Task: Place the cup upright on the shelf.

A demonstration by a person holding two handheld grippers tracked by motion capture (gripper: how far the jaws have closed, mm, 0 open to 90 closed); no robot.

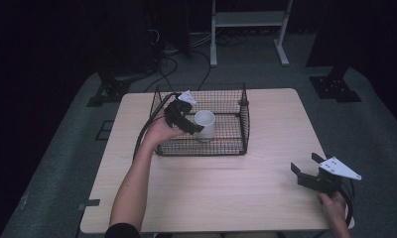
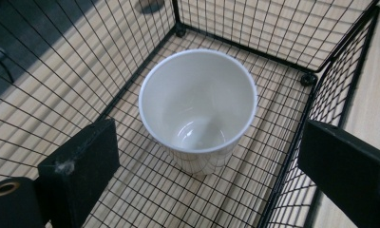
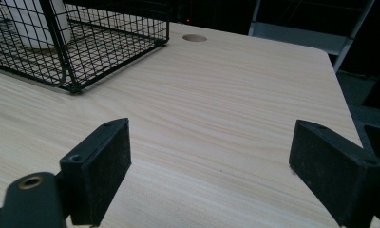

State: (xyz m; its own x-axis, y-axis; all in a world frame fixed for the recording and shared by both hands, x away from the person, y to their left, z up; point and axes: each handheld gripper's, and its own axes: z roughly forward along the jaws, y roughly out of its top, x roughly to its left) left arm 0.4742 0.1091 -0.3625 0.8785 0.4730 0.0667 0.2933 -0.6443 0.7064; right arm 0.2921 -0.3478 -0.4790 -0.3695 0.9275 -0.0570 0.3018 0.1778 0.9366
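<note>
Pale wooden table [image 1: 266,198] in a dark room; white ceramic cup [image 2: 197,107] upright inside black wire basket [image 1: 236,148]; left gripper [image 1: 184,116] just above, jaws spread, empty; right gripper [image 1: 313,173] likewise open; probably rigid, slick, breakable; best pinched across the rim.

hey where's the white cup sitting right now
The white paper cup stands upright on the floor of the black wire basket, toward its left half in the high view, just beside the open left gripper, whose jaws are clear of it.

Black hand-held gripper [image 1: 305,174], grey triangular plate, black cable; dark sleeve.
</note>
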